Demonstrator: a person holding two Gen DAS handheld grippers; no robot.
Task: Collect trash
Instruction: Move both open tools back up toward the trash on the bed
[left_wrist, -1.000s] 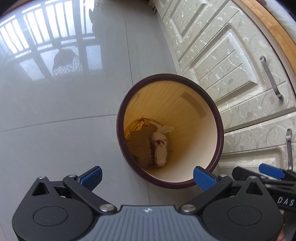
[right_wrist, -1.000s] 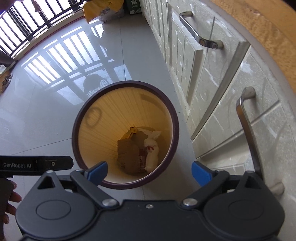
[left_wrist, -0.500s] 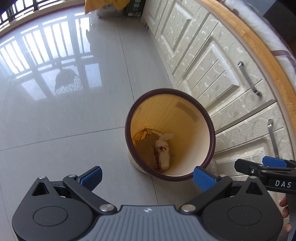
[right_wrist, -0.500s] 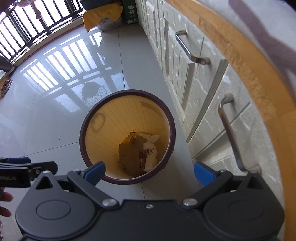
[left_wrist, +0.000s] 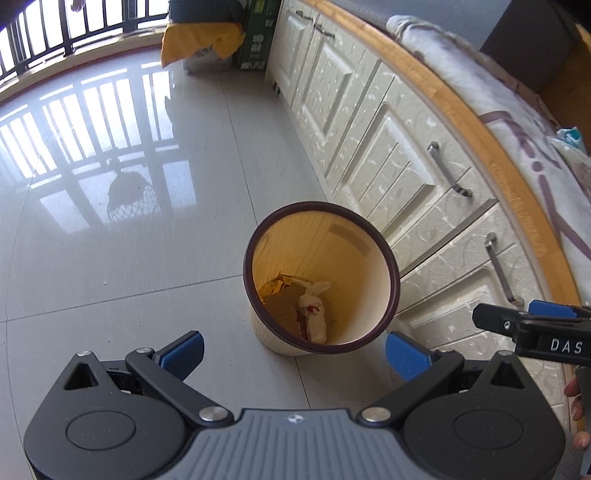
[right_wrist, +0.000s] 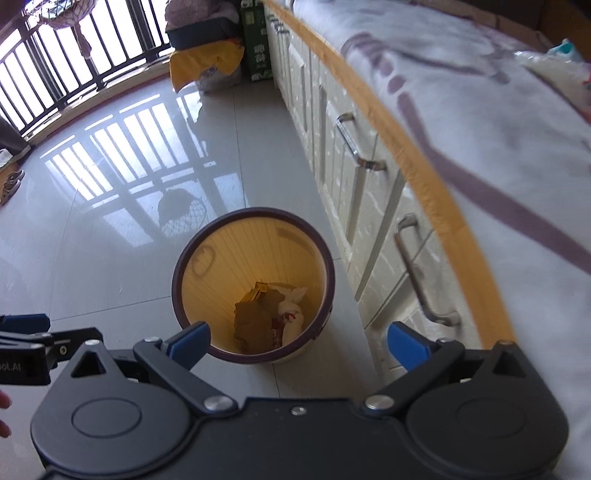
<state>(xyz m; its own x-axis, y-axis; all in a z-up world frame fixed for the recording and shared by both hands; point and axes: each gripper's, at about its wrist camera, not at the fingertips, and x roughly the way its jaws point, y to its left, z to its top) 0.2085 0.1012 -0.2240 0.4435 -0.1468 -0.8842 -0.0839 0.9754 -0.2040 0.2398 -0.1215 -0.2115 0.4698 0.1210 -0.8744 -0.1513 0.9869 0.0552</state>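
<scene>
A cream waste bin with a dark purple rim (left_wrist: 391, 258) (right_wrist: 177, 291) stands on the tiled floor beside the cabinets. At its bottom lie brown cardboard scraps (left_wrist: 279, 306) (right_wrist: 253, 321) and a crumpled white wrapper with red print (left_wrist: 314, 310) (right_wrist: 291, 317). My left gripper (left_wrist: 293, 350) is open and empty, well above and in front of the bin. My right gripper (right_wrist: 299, 343) is also open and empty, above the bin's near rim. In the left wrist view the right gripper (left_wrist: 535, 326) shows at the right edge; in the right wrist view the left gripper (right_wrist: 33, 339) shows at the left edge.
Cream cabinet drawers with metal handles (left_wrist: 448, 170) (right_wrist: 421, 273) run along the right under a wooden counter edge (right_wrist: 424, 177), covered by a white and purple cloth (right_wrist: 498, 129). A yellow-draped bundle (left_wrist: 201, 40) and a green box (left_wrist: 256, 37) stand far off by the balcony railing (right_wrist: 55, 74).
Both grippers have risen and drawn back from the bin, which now looks smaller and lower. The counter top and cloth have come into view. Both stay open.
</scene>
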